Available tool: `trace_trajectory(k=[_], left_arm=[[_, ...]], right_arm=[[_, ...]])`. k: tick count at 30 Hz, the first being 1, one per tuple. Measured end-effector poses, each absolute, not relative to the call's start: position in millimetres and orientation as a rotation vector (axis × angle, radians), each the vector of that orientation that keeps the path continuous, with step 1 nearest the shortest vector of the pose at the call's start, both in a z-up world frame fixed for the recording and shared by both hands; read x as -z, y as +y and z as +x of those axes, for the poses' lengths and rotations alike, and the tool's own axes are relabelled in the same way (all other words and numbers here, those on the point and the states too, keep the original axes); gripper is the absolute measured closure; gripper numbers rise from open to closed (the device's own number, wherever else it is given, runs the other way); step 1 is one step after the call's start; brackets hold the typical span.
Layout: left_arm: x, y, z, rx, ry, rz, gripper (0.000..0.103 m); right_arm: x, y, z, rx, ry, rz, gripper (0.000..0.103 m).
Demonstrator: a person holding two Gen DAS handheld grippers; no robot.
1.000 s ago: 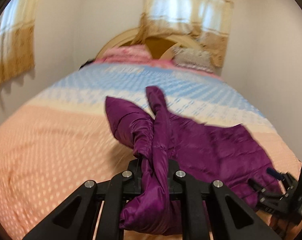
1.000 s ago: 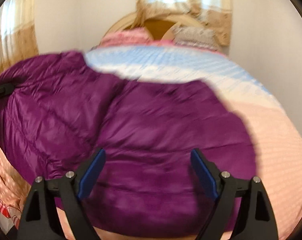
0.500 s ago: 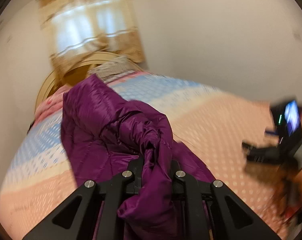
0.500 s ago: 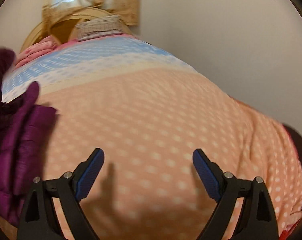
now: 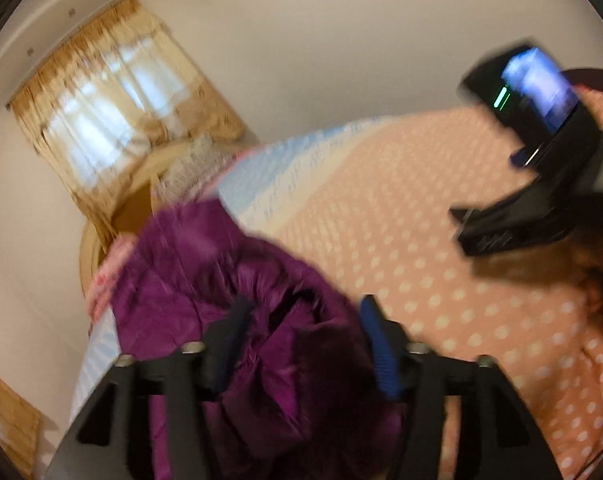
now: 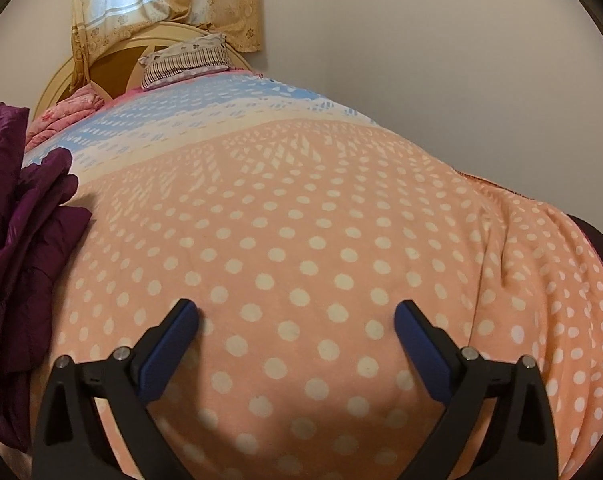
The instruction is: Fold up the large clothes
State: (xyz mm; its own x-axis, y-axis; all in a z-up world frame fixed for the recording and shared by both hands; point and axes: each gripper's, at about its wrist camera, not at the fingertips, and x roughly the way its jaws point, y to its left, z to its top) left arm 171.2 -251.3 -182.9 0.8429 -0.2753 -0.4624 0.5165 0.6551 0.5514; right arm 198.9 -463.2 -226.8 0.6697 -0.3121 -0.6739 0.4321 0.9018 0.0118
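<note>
Far left in our right wrist view, we see the purple jacket (image 6: 17, 240) bunched in a heap on the bed (image 6: 301, 220), lying over the peach dotted bedspread (image 6: 321, 260) near its blue band. Behind it stand the pink pillow (image 6: 65, 112), the rounded headboard (image 6: 113, 68) and the curtain (image 6: 161, 0). Toward the middle, our right hand-held gripper (image 6: 296, 350) hangs spread wide above the bedspread with nothing between its blue pads (image 6: 169, 356).

In the blurred left wrist view, our left hand-held gripper (image 5: 301, 344) has its fingers parted, with jacket (image 5: 269, 320) fabric bulging loosely between them; we cannot tell whether either pad touches it. At the far right of that view, the right hand-held gripper (image 5: 541, 152) appears over the bedspread (image 5: 421, 240).
</note>
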Motion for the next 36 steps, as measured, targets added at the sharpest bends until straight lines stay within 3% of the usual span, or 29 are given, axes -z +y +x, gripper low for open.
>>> trace_trajectory(k=[2,4,7,17,21,27,36], left_arm=[[168.1,-248.7,158.3,0.471,0.312,0.716,0.024],[154.9,-237.4,153.3,0.476,0.313,0.681,0.024],[138.6,-208.1,165.3,0.417,0.35,0.607,0.023],[118.5,-48.9,301.6,-0.06,0.578,0.165,0.023],[120.3,-25.2,341.4,-0.119,0.62,0.08,0.023],[125.7,-19.9,367.4,-0.102,0.648,0.013,0.023],[141.2,-42.1,396.6,-0.011,0.693,-0.056,0.023]], right_arm=[[226.6,-463.4,198.7,0.421,0.723,0.176,0.002],[225.2,-464.3,198.1,0.426,0.732,0.2,0.005],[210.8,-462.9,197.0,0.411,0.728,0.255,0.022],[82.6,-362.9,265.6,0.152,0.611,0.199,0.036],[59.1,-308.6,311.4,0.099,0.616,0.168,0.041],[68.6,-270.2,369.8,0.119,0.628,0.244,0.044],[161.6,-312.6,361.7,0.117,0.737,0.317,0.048]])
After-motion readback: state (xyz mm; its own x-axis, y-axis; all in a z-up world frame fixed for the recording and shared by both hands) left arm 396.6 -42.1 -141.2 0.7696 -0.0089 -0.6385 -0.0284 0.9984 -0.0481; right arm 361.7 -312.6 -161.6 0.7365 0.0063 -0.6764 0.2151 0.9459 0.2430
